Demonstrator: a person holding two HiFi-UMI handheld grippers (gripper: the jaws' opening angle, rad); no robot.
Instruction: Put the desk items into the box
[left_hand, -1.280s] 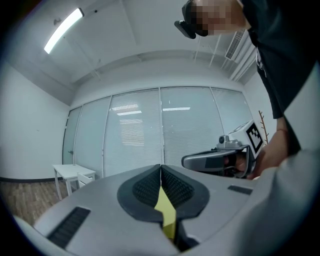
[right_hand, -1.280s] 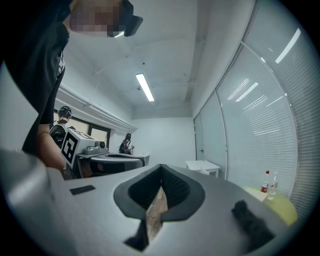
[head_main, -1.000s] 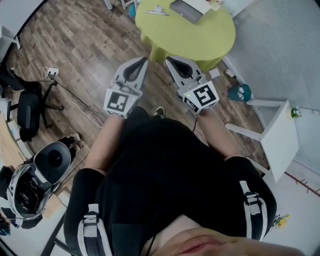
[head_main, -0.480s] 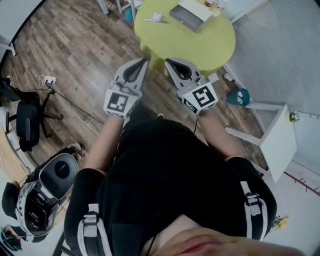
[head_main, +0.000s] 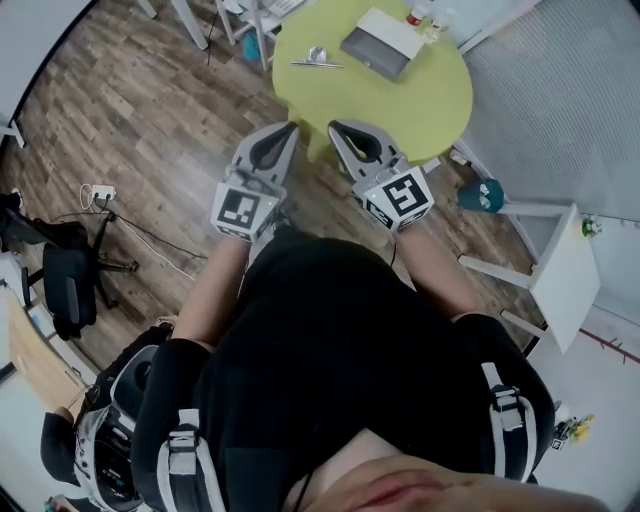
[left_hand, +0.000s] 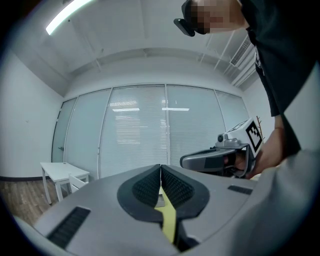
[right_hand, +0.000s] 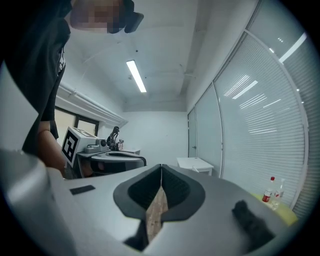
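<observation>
A round green table (head_main: 420, 95) stands ahead at the top of the head view. On it lie a grey flat box (head_main: 380, 45), a small silvery item (head_main: 315, 60) and bottles (head_main: 420, 14) at the far edge. My left gripper (head_main: 288, 130) and right gripper (head_main: 338, 128) are held side by side, level, short of the table's near edge. Both are shut with nothing between the jaws. The left gripper view shows its shut tips (left_hand: 160, 168) and the right gripper (left_hand: 215, 160) beside it. The right gripper view shows its shut tips (right_hand: 161, 168) and a bottle (right_hand: 270, 189).
A wooden floor runs under me. A black office chair (head_main: 70, 290) and a power strip (head_main: 100, 192) with its cable lie at the left. At the right stand a white side table (head_main: 565, 275) and a teal object (head_main: 487, 190). Chair legs (head_main: 190, 20) show beyond the green table.
The green table has slid down the head view, closer to both grippers, and more of its top shows. The grippers keep their places side by side, still shut.
</observation>
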